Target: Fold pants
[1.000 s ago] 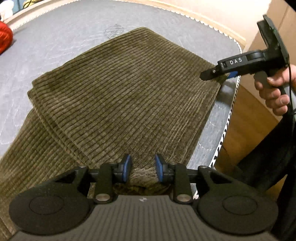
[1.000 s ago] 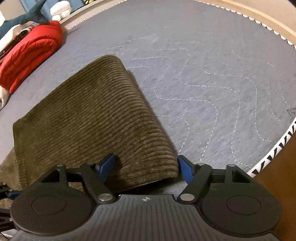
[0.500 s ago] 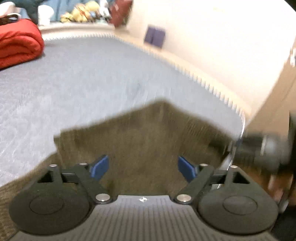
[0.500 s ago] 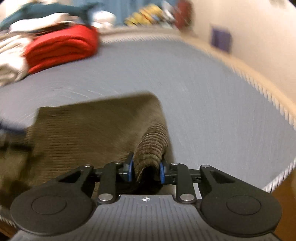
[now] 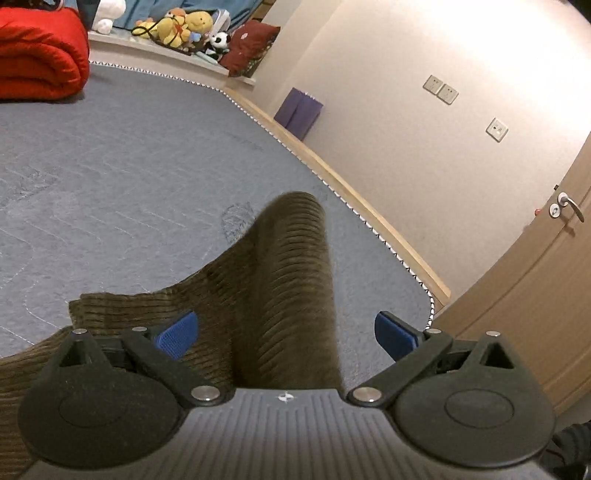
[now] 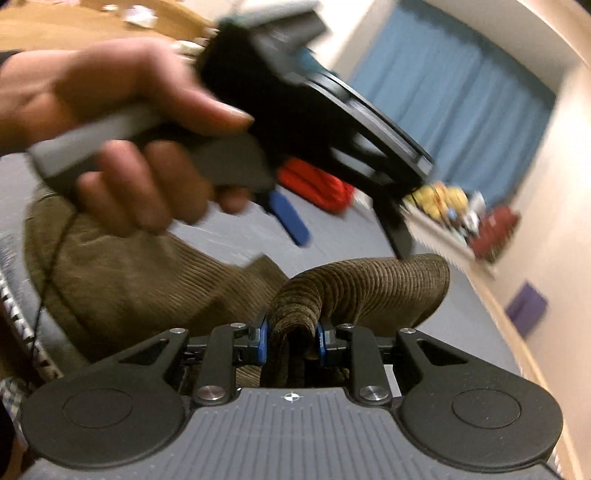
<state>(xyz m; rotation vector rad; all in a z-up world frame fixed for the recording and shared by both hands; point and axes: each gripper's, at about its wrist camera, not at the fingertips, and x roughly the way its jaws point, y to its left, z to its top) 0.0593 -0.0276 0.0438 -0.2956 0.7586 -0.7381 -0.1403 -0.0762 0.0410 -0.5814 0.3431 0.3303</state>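
Observation:
The olive-brown corduroy pants (image 5: pixel 280 280) lie folded on the grey quilted mattress (image 5: pixel 129 177). One edge of them rises in a hump between my left gripper's blue pads. My left gripper (image 5: pixel 286 332) is open, its pads wide apart and not touching the cloth. My right gripper (image 6: pixel 290 338) is shut on a bunched fold of the pants (image 6: pixel 351 291) and lifts it off the mattress. In the right wrist view the left gripper (image 6: pixel 295 218) and the hand holding it hover blurred above the pants.
A red rolled quilt (image 5: pixel 37 55) lies at the far end of the mattress. Plush toys (image 5: pixel 184 26) sit on a ledge beyond it. The mattress edge (image 5: pixel 369 221) runs along a beige wall, with a wooden door (image 5: pixel 535 277) at the right.
My left gripper has opened, let go of the pants and lifted away. My right gripper has closed on the pants' edge and raised it, swinging left towards the other hand.

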